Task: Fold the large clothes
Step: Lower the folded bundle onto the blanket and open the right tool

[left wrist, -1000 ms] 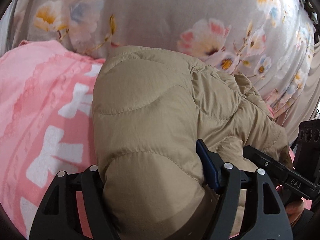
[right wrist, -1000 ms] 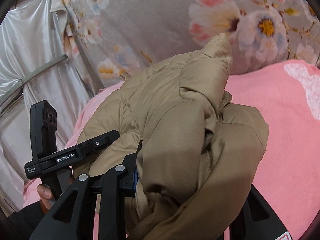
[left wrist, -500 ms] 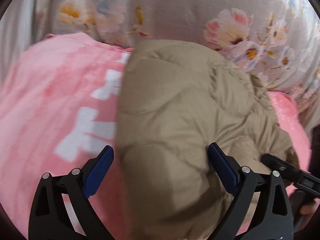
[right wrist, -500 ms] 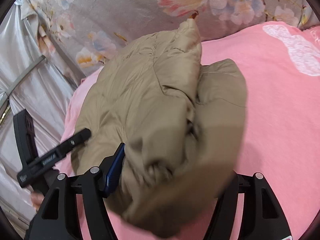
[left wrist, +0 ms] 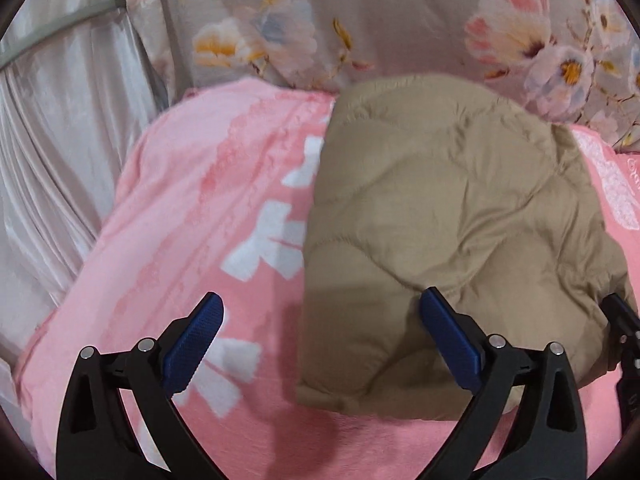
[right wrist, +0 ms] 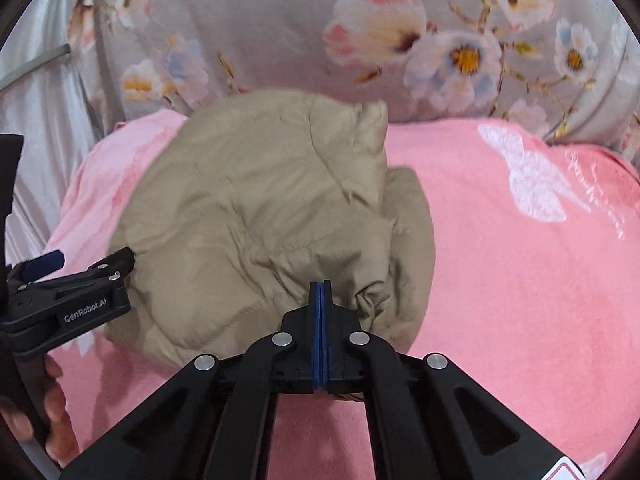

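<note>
Released jacket (left wrist: 448,216) now on blanket (left wrist: 192,208) — left tool (left wrist: 320,344) wide, right tool (right wrist: 322,292) closed, holding nothing.

The jacket (left wrist: 448,216) hides the pink blanket (left wrist: 192,216) beneath it and is blurred at its upper edge. At the right frame edge, the right tongs (left wrist: 624,336) are mostly cut off.

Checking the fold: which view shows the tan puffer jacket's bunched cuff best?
Right wrist view: the gathered cuff of the tan puffer jacket sits just beyond the shut right gripper. Left wrist view shows only the jacket's smooth quilted back.
</note>
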`<state>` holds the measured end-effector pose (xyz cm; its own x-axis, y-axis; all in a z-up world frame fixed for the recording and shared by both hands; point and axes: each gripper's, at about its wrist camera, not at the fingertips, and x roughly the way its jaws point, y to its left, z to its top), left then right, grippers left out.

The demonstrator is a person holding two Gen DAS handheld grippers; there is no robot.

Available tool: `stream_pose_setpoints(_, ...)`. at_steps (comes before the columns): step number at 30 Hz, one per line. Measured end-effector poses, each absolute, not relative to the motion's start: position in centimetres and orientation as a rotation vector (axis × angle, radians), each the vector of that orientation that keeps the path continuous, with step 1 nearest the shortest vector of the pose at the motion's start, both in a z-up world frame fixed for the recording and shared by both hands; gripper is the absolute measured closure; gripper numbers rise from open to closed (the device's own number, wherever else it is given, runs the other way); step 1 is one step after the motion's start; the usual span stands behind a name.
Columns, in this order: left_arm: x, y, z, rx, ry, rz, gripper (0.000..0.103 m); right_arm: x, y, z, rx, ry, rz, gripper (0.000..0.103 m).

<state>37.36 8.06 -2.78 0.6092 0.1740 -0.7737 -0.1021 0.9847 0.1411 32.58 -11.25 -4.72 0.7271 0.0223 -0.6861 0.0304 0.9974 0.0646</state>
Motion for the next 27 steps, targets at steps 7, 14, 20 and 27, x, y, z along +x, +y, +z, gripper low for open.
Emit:
stream_pose_setpoints(7,37.1,7.2,-5.2,0.068,0.879,0.169,0.005,33.5,-11.4,-8.3,0.102,0.801,-0.010,0.103)
stream_pose_setpoints(14,37.3,6.9,-6.7,0.061,0.864,0.162,0.005,34.0,-11.5,-9.8,0.129,0.792,0.002,0.103)
stream_pose_setpoints(20,37.1,7.1,-7.3,0.048,0.838,0.152,0.005,34.2,-10.9,-9.9,0.091,0.783,-0.020,0.103)
stream_pose_setpoints(27,34.5,7.6,-6.7,-0.010,0.814,0.111,0.005,31.4,-11.3,-8.5,0.106,0.717,-0.063,0.066)
